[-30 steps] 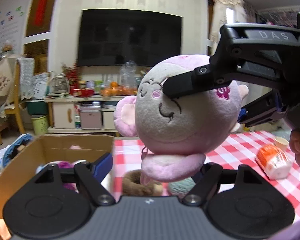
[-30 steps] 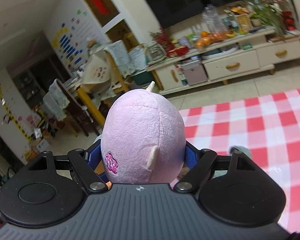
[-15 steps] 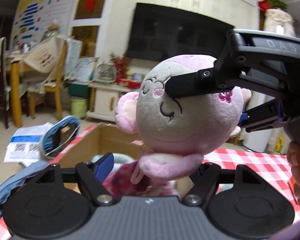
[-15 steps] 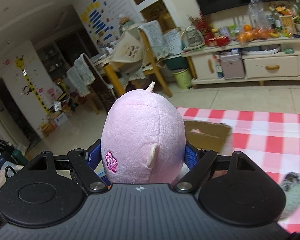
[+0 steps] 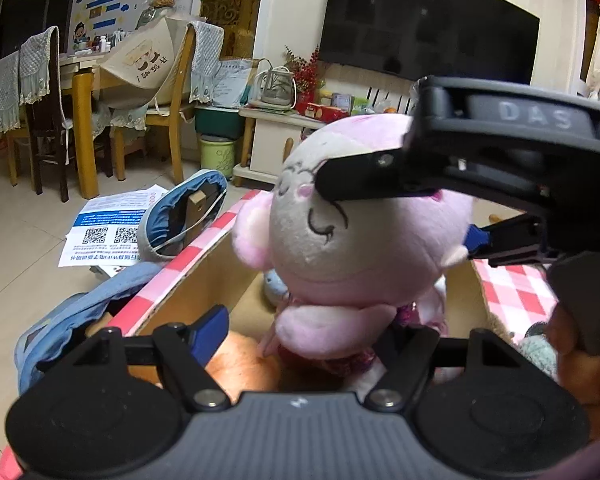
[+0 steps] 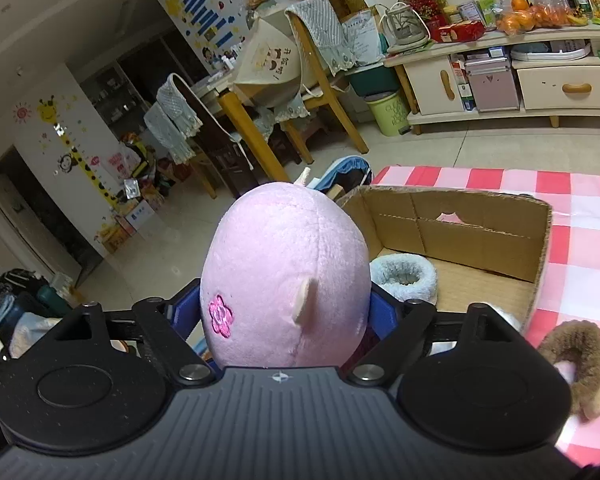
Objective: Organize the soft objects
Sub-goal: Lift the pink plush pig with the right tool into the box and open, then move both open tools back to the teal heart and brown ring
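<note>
Plush monkey [image 6: 284, 280] hangs by its head in my right gripper [image 6: 286, 316], whose jaws pinch the skull from both sides; I grip there because the head is the firmest, roundest part, and the limp body [image 5: 332, 320] dangles free beneath; in the left wrist view that body hovers over the open cardboard box [image 6: 480, 236], so a release should drop it straight in; my left gripper [image 5: 300, 336] waits just below and in front of the toy with jaws spread and nothing between them, placed, I judge, to steady or catch; a pale blue fluffy ring [image 6: 404, 276] already lies inside the box; a brown furry toy [image 6: 576, 352] sits outside it on the red-checked table [image 6: 580, 280], presumably next.
</note>
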Demonstrator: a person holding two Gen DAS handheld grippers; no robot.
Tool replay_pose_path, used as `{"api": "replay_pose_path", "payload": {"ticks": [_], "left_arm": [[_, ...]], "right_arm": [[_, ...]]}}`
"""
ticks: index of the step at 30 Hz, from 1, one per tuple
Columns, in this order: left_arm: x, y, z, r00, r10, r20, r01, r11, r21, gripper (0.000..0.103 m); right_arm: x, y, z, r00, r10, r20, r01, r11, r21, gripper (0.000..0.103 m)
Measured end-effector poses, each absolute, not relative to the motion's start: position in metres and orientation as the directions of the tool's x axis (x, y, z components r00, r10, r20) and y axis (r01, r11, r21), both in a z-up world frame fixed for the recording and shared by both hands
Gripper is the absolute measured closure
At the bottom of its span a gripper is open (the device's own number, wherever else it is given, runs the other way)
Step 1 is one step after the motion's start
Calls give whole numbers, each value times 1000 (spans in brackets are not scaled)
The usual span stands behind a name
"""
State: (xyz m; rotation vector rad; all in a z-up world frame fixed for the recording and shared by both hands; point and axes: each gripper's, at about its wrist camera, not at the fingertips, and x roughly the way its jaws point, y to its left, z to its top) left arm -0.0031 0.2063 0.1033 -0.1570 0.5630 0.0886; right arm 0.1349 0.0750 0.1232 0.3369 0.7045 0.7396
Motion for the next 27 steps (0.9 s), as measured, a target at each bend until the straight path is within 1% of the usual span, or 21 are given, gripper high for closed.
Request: {"api": "replay_pose_path", "payload": {"ticks": [4, 8, 11, 16, 20, 27], "left_arm": [[-7, 204, 105, 841, 70, -536, -142, 985, -94, 25], [-11, 208, 113, 848, 150, -508, -209, 976, -59, 20], [-11, 211, 115, 846, 184, -500, -250, 966, -67, 20], [-11, 202, 119, 862, 172, -477, -227, 972, -59, 20], [-10, 187, 121, 872, 156, -465, -190, 982, -26, 19], [-9, 161, 125, 885, 100, -455, -119, 993, -13, 19]], "right_arm": [[140, 74, 128, 548, 687, -477, -466, 725, 507, 0], [136, 59, 142, 619, 654, -435, -432, 746, 507, 0], [129, 40, 152, 666, 629, -401, -405, 757, 513, 0], [108, 4, 165, 755, 547, -361, -342, 799, 495, 0], [89, -29, 162, 807, 469, -359, -267, 832, 486, 0], [69, -81, 153, 863, 359, -356, -158, 860, 485, 0]]}}
